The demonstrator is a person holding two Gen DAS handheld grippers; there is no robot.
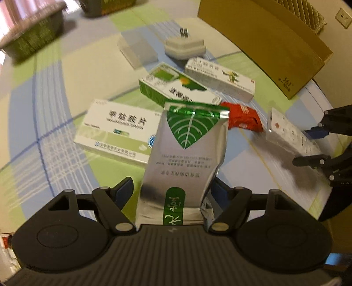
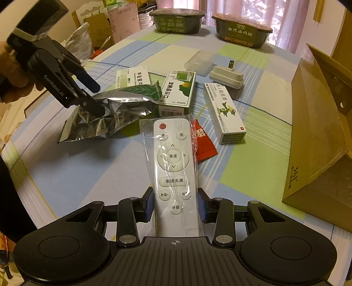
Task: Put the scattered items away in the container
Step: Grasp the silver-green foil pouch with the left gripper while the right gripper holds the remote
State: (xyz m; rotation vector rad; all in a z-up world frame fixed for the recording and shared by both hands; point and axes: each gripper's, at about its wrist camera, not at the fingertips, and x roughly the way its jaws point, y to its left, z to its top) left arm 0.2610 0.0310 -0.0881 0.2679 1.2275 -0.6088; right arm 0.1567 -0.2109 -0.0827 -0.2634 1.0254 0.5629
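Note:
A silver foil pouch [image 1: 184, 154] with a green leaf print lies on the checked tablecloth, its far end resting against a green box [image 1: 176, 88]. My left gripper [image 1: 173, 184] stands open astride the pouch's near end; the right finger touches the foil and a small gap shows at the left finger. In the right wrist view this gripper [image 2: 98, 99] sits on the crumpled pouch [image 2: 123, 103]. My right gripper [image 2: 176, 204] is shut on a white remote [image 2: 173, 167] in a clear bag. The open cardboard box [image 2: 319, 132] stands at the right.
Scattered on the cloth are a white-green medicine box [image 1: 116, 132], a white tube box [image 2: 224, 112], a red sachet [image 2: 203, 145], a plug adapter [image 2: 226, 76] and a clear case [image 2: 199, 61]. Two food bowls [image 2: 178, 21] [image 2: 242, 33] stand at the far edge. A hand [image 2: 13, 66] holds the left gripper.

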